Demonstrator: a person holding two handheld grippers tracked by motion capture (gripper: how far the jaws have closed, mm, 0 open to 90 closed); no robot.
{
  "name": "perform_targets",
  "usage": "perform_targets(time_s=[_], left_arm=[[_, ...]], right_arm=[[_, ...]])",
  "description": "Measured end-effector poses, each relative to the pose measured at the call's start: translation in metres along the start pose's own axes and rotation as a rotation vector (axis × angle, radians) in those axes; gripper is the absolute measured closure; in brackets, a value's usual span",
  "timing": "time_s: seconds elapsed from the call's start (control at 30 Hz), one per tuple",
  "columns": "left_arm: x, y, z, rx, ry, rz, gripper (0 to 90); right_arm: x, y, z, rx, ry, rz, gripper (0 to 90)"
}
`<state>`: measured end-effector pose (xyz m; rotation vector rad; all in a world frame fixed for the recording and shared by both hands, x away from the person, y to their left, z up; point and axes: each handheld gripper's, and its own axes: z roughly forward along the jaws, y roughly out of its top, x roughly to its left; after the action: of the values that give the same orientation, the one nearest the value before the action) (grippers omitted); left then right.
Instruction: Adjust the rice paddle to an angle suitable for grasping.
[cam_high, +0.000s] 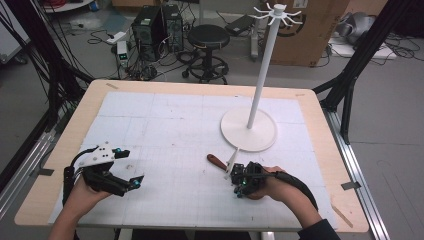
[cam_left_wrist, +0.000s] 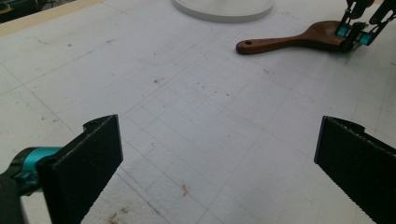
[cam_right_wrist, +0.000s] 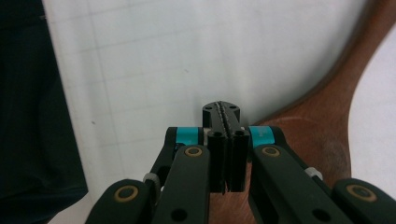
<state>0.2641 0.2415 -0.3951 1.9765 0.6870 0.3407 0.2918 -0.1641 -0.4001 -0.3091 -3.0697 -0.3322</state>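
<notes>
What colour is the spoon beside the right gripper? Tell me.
Reddish-brown wooden spoon, clearest in the left gripper view.

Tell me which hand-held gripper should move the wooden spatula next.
Right. The right hand-held gripper is shut right at the wooden spatula; the left hand-held gripper stands open, well away across the mat.

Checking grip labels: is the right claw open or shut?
Shut. In the right gripper view the right claw has its two jaws pressed together with no gap, over the wooden spoon. Whether it pinches the spoon: cannot tell.

Brown wooden spatula (cam_left_wrist: 299, 39); white gridded mat (cam_high: 170, 125); white stand (cam_high: 248, 129).
</notes>
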Motion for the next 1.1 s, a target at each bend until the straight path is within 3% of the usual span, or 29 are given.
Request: perform_targets(time_s=[0.33, 0.47, 0.57, 0.67, 0.7, 0.73, 0.8, 0.97, 1.1], left_arm=[[-0.001, 0.0, 0.001, 0.003, 0.001, -0.004, 1.7], [0.0, 0.0, 0.001, 0.005, -0.001, -0.001, 1.7], [-0.001, 0.0, 0.001, 0.006, -0.002, -0.001, 1.7], [0.0, 0.0, 0.001, 0.007, -0.003, 0.0, 1.7], [0.0, 0.0, 0.001, 0.007, -0.003, 0.0, 1.7], [0.0, 0.0, 0.001, 0.006, -0.004, -0.001, 1.7], [0.0, 0.0, 0.001, 0.006, -0.003, 0.0, 1.7], [0.001, 0.0, 0.003, 0.005, -0.006, -0.005, 1.7], [0.001, 0.001, 0.005, 0.005, -0.01, -0.011, 1.7]], right_arm=[[-0.005, -0.008, -0.005, -0.022, -0.005, 0.019, 89.5], [-0.005, -0.009, -0.012, -0.061, -0.006, 0.021, 89.3], [-0.007, -0.009, -0.019, -0.087, -0.008, 0.049, 84.3], [-0.009, -0.009, -0.021, -0.104, -0.001, 0.064, 73.2], [-0.009, -0.009, -0.021, -0.104, -0.001, 0.064, 73.2], [-0.01, -0.009, -0.022, -0.109, 0.01, 0.076, 64.8], [-0.01, -0.009, -0.023, -0.11, 0.014, 0.078, 58.3], [-0.009, -0.009, -0.025, -0.118, 0.019, 0.088, 47.4], [-0.01, -0.01, -0.027, -0.113, -0.01, 0.125, 27.2]])
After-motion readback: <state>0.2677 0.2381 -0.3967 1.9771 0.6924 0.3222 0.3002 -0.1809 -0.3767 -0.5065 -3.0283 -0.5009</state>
